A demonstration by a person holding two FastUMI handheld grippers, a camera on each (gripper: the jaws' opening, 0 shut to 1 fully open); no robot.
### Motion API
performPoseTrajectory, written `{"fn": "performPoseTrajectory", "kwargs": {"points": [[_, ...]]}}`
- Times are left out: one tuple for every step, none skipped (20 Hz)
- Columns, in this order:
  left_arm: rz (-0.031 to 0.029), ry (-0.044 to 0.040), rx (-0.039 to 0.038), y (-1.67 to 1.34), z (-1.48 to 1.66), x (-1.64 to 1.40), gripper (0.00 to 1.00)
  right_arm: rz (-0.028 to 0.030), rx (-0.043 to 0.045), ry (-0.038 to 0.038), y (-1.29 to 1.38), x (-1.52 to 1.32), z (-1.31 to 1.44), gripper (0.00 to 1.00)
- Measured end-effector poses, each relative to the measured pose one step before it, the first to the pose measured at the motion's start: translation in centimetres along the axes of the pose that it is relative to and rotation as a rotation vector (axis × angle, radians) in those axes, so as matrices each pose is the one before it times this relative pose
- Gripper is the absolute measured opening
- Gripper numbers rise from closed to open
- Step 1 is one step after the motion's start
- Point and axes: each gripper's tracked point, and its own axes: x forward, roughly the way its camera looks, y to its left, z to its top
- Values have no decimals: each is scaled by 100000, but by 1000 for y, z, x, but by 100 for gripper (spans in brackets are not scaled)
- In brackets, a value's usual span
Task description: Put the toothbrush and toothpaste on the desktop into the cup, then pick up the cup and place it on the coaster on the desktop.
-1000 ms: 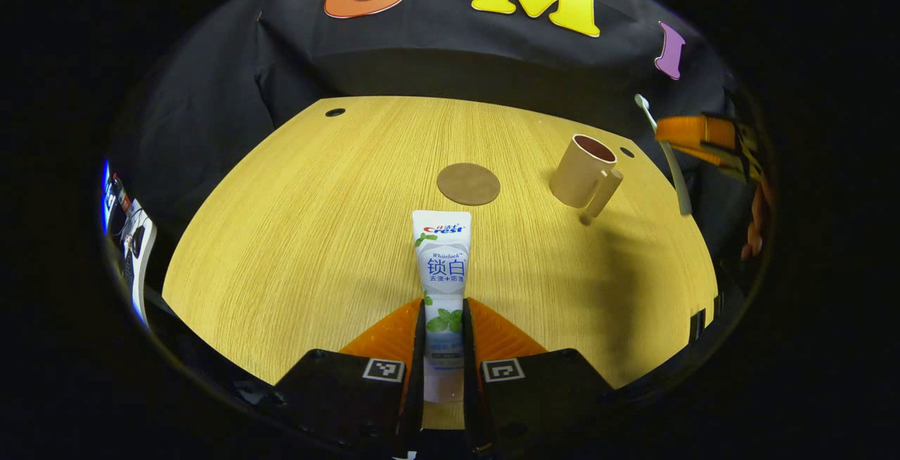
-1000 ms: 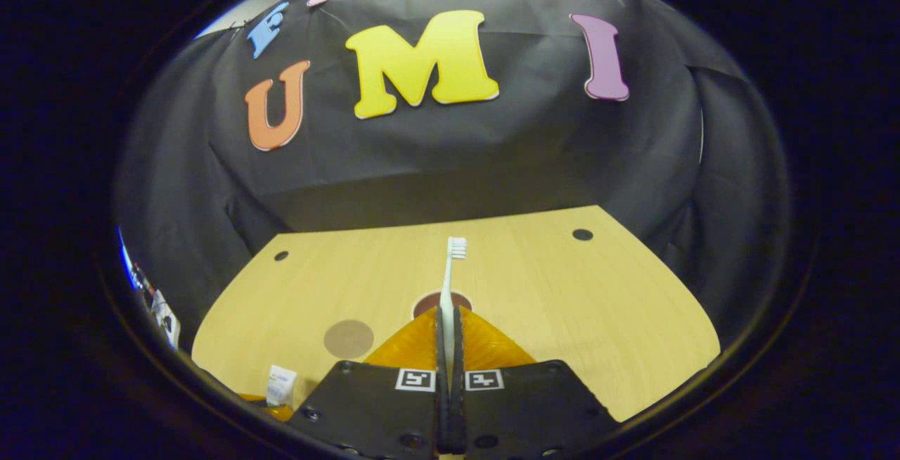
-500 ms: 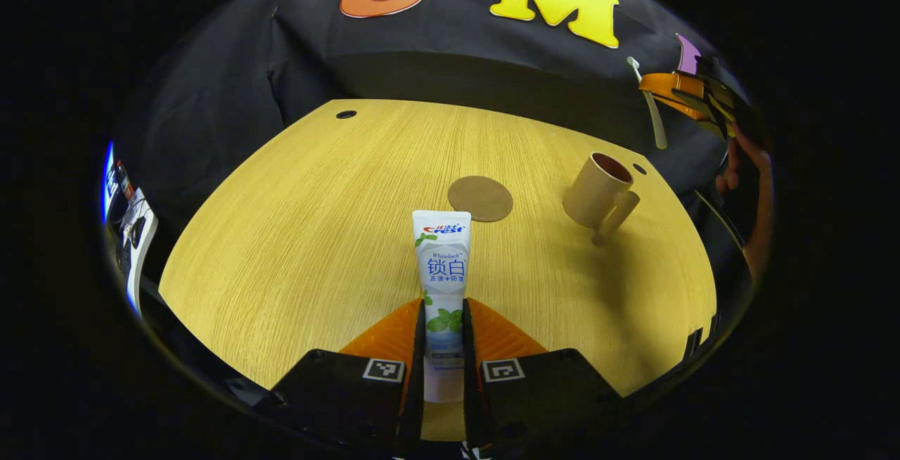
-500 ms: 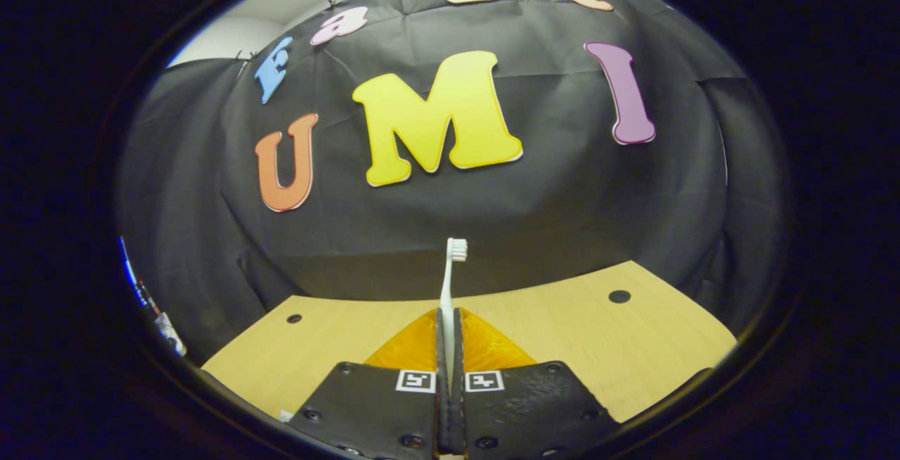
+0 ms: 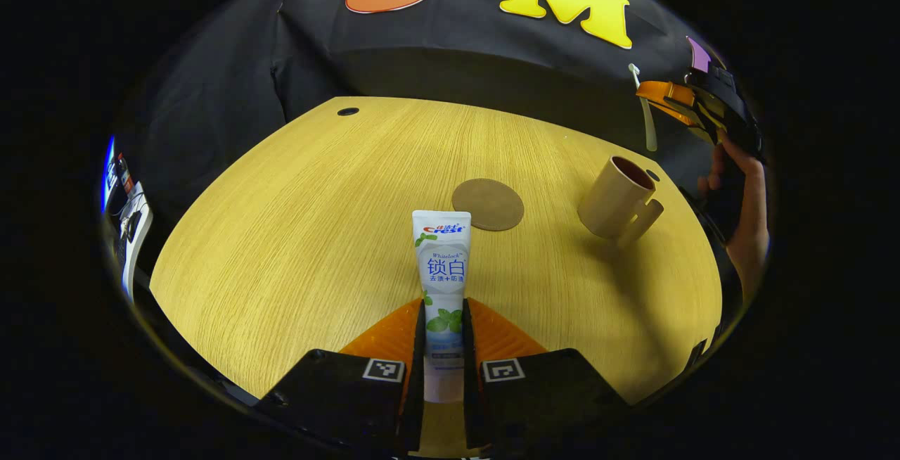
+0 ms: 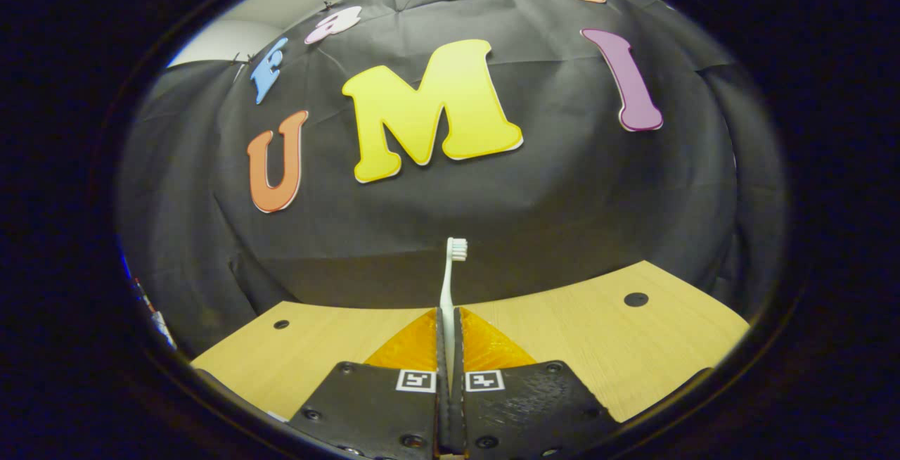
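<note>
**Q:** Holding both already?

**A:** Yep. Left gripper (image 5: 443, 319) clamps the toothpaste (image 5: 441, 263) low over the desk (image 5: 295, 235); right gripper (image 6: 448, 326) pinches the toothbrush (image 6: 450, 277), raised above the cup (image 5: 619, 196).

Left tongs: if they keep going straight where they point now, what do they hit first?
Likely the coaster: it lies just beyond the tip of the toothpaste held in the left tongs. The cup sits off to the right. Depth uncertain.

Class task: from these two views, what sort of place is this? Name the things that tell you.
Probably a staged recording booth, not a real bathroom: a black cloth wall hangs behind a bare wooden desktop, which carries just a cup and a coaster.
</note>
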Motion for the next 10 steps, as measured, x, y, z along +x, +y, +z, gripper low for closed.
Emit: {"fn": "performPoseTrajectory", "kwargs": {"points": [[-176,25,-118,-121,-44,-16,27,47,-503,39,-37,180,-327,0],[-144,168,-202,-88,-82,-43,27,-45,-221,162,-45,152,-387,1],[-13,288,-71,-91,-85,-59,27,138,-355,227,-9,38,-398,1],[102,217,64,-99,6,138,27,-237,-494,618,-142,99,-463,1],[14,64,155,-84,71,13,27,106,3,80,-24,-46,-174,1],[72,-76,141,2,-4,148,27,-311,-29,196,-74,-15,-218,1],[9,-190,135,44,-20,10,27,-327,-224,-108,-116,-78,-72,1],[164,-25,46,37,-10,33,27,-61,-194,-210,-9,-109,-155,1],[20,142,-105,14,0,72,27,-420,-461,-366,-81,-106,-74,1],[75,104,-82,-11,-77,5,27,56,-616,-329,-23,-184,-133,1]]}}
